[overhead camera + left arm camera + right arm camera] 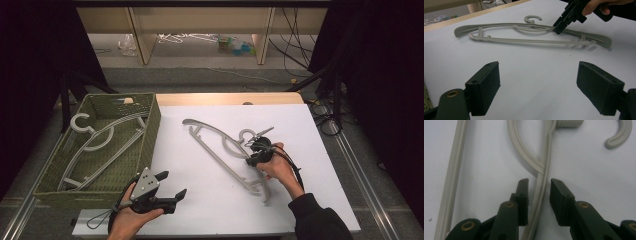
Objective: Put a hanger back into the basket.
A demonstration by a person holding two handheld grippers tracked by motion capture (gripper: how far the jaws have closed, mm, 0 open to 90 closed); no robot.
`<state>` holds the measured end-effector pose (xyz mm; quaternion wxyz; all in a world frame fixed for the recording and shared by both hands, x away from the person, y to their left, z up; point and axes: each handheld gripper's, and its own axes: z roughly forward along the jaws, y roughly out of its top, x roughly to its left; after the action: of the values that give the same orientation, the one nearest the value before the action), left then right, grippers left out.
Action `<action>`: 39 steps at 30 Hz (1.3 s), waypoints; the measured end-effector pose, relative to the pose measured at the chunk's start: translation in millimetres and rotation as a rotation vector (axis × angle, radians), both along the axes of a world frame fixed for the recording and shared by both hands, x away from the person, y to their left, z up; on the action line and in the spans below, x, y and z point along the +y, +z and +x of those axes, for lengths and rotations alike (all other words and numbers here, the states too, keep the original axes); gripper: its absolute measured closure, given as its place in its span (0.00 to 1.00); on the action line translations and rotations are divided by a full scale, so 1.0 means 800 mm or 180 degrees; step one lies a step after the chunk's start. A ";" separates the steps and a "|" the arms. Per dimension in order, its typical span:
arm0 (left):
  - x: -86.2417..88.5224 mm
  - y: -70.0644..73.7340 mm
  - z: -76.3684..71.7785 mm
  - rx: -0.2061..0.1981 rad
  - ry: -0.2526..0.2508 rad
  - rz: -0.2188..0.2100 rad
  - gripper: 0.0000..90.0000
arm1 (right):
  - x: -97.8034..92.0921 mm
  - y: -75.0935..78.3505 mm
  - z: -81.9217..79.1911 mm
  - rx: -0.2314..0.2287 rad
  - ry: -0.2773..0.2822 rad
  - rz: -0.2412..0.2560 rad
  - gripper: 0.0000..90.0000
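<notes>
**Hanger bar between the right jaws, not yet pinched**

Starting at the left of the high view: olive-green woven plastic basket (152, 131) at 9 o'clock on the table, with grey hangers already lying inside it (97, 145). Just in front, near 7 o'clock, left gripper (170, 186) held low over bare white tabletop (300, 130), jaws spread wide and empty, nothing between them in the left gripper view (537, 87).

Moving right: grey flat plastic clothes hanger (220, 150) lying flat on the white surface at table centre, long axis running from 11 o'clock down to 5 o'clock, hook (246, 134) turned toward 1 o'clock.

Furthest right: right gripper (260, 150) down on the hanger beside the hook base. In the right gripper view, jaws (539, 202) parted only slightly, straddling the hanger's upper bar (541, 187) from either side, bar running straight up toward 12 o'clock between them; a thin gap on each side, so apparently not clamped yet.

Judged relation for the coming move: bar already aligned along the right jaws' own axis, basket well off toward 9 o'clock, right hand far nearer than left. Likely a plain closing, then a lift and carry leftward.
</notes>
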<state>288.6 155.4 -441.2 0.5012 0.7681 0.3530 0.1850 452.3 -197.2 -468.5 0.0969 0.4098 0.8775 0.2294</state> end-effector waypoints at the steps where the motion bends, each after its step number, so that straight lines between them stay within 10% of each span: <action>1: 0.000 0.000 0.000 0.0000 0.0002 0.0009 0.21 | 0.000 0.001 0.001 0.0022 -0.0007 -0.0021 0.78; 24: 0.003 0.001 0.000 -0.0028 -0.0018 0.0040 0.22 | 0.010 0.005 0.006 0.0139 -0.0048 -0.0195 0.87; 39: 0.003 0.003 0.000 -0.0015 -0.0039 0.0039 0.22 | 0.011 0.008 0.004 0.0001 0.0326 -0.0357 0.91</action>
<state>288.9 157.7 -438.9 0.4984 0.7729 0.3460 0.1859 455.6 -188.5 -462.0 0.1077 0.3583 0.9088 0.1845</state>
